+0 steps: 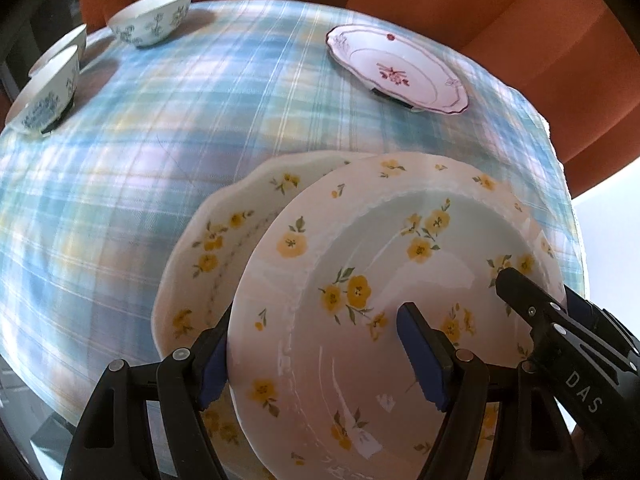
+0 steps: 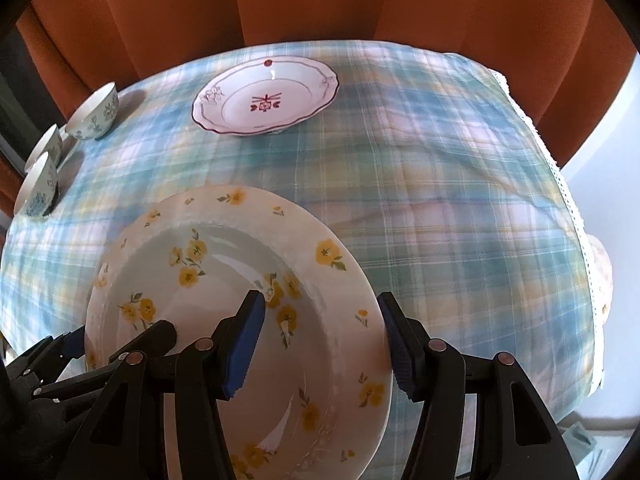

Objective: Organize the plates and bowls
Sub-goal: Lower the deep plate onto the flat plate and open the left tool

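Observation:
A yellow-flowered plate [image 1: 360,280] is held tilted over a second yellow-flowered plate [image 1: 208,248] lying on the plaid tablecloth. My left gripper [image 1: 316,354] straddles the top plate's left rim, one finger [image 1: 424,360] inside, one [image 1: 212,364] outside. My right gripper [image 2: 324,344] straddles the same plate [image 2: 224,304] at its right rim, and shows in the left wrist view [image 1: 532,300]. A pink plate with red flowers [image 1: 400,68] [image 2: 264,96] sits at the far side. Three blue-patterned bowls [image 1: 152,16] [image 2: 94,116] stand at the far left.
The table is covered by a blue plaid cloth [image 2: 440,208] with a lace edge at the right. Orange curtains [image 2: 320,4] hang behind the table. The other bowls [image 1: 48,92] [image 2: 38,188] sit near the left table edge.

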`<state>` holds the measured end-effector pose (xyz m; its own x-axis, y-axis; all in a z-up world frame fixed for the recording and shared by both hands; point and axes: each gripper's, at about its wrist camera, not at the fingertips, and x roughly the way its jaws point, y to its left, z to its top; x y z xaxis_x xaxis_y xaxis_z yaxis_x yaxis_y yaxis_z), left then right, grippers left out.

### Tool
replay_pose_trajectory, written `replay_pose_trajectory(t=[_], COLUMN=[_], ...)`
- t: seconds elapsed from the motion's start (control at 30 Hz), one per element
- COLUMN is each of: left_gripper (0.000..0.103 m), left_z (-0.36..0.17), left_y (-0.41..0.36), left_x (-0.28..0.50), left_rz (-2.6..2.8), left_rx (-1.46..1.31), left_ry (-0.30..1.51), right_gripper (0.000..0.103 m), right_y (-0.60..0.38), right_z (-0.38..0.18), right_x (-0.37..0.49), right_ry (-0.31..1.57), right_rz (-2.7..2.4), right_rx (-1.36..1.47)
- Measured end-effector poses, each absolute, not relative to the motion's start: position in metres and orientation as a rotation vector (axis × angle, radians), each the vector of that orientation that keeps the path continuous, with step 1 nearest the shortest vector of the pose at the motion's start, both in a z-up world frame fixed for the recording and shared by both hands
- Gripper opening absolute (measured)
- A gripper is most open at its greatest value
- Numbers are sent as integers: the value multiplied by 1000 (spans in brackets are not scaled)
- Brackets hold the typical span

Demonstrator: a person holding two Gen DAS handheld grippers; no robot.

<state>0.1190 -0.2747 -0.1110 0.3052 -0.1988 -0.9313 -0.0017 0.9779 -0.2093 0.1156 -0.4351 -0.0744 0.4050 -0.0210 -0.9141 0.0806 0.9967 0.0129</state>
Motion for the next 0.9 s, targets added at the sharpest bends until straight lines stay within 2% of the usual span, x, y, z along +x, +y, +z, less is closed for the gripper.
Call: replay_pose_trajectory(t=[0.23, 0.63, 0.9], left_gripper=[78, 84, 89], left_z=[-116, -116, -117], left_y=[-275, -278, -282], left_x=[124, 125, 122], left_rz=[-92, -72, -87], left_rx=[-197, -114, -69], left_ry=[1279, 1257, 1248], right_gripper=[61, 54, 54], right_y=[-435, -433, -438], right_z=[-82, -88, -88], right_x=[125, 124, 114], right_ry=[1171, 1176, 1172], right_rz=[-31, -47, -72], right_rx=[40, 42, 78])
